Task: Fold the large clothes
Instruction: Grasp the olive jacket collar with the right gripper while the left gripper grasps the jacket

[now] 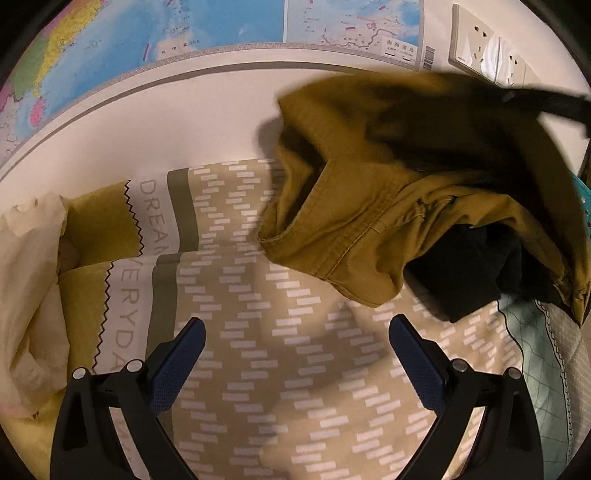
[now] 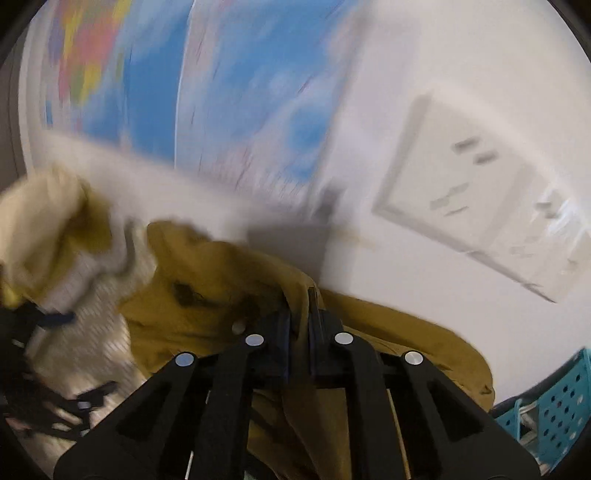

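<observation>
A mustard-coloured jacket (image 1: pixel 388 206) with a black lining (image 1: pixel 469 273) hangs bunched above the patterned bed cover (image 1: pixel 258 295), filling the upper right of the left wrist view. My right gripper (image 2: pixel 300 314) is shut on a fold of this jacket (image 2: pixel 207 288); the cloth is pinched between its pads. In the left wrist view that gripper is only a dark blur (image 1: pixel 546 101) at the jacket's top right. My left gripper (image 1: pixel 297 325) stands open over the bed cover, below and left of the jacket, with nothing between its fingers.
A wall map (image 1: pixel 147 33) and white wall sockets (image 1: pixel 476 44) are close behind the bed. Cream cloth (image 1: pixel 26 277) and mustard pillows (image 1: pixel 99 221) lie at the left. A pale green quilted cloth (image 1: pixel 535 354) lies at the right. A teal perforated basket (image 2: pixel 554 402) stands at the lower right.
</observation>
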{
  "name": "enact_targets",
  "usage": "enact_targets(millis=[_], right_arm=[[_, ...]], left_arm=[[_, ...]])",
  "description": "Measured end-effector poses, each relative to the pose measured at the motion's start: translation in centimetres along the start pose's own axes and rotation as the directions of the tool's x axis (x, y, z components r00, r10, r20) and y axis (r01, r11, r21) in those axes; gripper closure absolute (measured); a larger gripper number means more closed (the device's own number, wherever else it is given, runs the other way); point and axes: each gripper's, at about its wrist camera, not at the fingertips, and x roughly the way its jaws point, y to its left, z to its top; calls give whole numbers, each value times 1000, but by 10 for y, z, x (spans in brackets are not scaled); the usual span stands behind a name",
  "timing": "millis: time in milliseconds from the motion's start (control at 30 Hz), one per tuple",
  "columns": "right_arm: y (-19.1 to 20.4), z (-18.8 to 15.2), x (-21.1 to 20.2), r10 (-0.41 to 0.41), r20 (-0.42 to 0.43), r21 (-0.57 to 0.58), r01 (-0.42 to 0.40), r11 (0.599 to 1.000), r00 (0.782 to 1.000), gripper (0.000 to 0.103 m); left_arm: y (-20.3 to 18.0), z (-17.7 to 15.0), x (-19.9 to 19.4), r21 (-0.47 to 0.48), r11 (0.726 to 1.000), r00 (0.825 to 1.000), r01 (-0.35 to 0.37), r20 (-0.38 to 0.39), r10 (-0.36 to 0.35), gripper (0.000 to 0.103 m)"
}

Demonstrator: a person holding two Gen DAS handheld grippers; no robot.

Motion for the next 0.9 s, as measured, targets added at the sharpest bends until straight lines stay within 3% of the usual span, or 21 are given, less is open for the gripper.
enact_targets(millis=[33, 67, 133, 267, 300, 333, 367, 400, 433, 567, 667, 833, 900], right_arm=[[-4, 0, -3, 24, -9, 7, -24, 1000, 1000, 80], [-3, 0, -2, 54, -37, -4, -54, 999, 998, 63], [11, -2, 9, 23, -79, -89, -30, 996, 997, 35], [39, -1, 48, -7, -154, -212, -26, 977, 988, 31], [43, -1, 56, -13, -165, -220, -24, 975, 986, 32], [48, -1, 65, -28, -170, -231, -13, 973, 985, 40], [49, 0, 71, -35, -177, -236, -8, 972, 984, 68], [46, 3, 78, -33, -214, -219, -15, 976, 976, 85], [39, 5, 77, -21, -227, -181, -21, 983, 974, 95], [8, 21, 9, 26, -56, -67, -29, 997, 998, 97], [-31, 32, -55, 20, 65, 46, -24, 999, 998, 97], [-84, 27, -131, -4, 153, 178, -23, 984, 988, 97], [-93, 19, -149, -12, 175, 211, -25, 977, 985, 97]], left_arm=[[1, 1, 2, 1, 1000, 1000, -4, -1, 4, 7], [2, 3, 5, 2, 1000, 1000, -5, 0, 5, 7], [4, 7, 12, -2, 1000, 1000, -7, -9, 7, 7], [9, 8, 17, -9, 1000, 1000, -10, -21, 10, 7], [10, 8, 19, -12, 1000, 1000, -6, -28, 6, 7], [11, 8, 23, -16, 1000, 999, -2, -33, 2, 7], [12, 8, 23, -19, 1000, 999, 2, -33, -3, 7], [14, 9, 25, -21, 1000, 999, 14, -35, -15, 7], [15, 9, 25, -21, 999, 999, 24, -37, -24, 7], [15, 10, 27, -19, 994, 994, 110, -9, -110, 7], [11, 17, 18, 4, 982, 980, 189, 65, -189, 7], [3, 39, -12, 82, 953, 920, 290, 249, -302, 7], [-1, 50, -21, 108, 935, 883, 338, 308, -355, 7]])
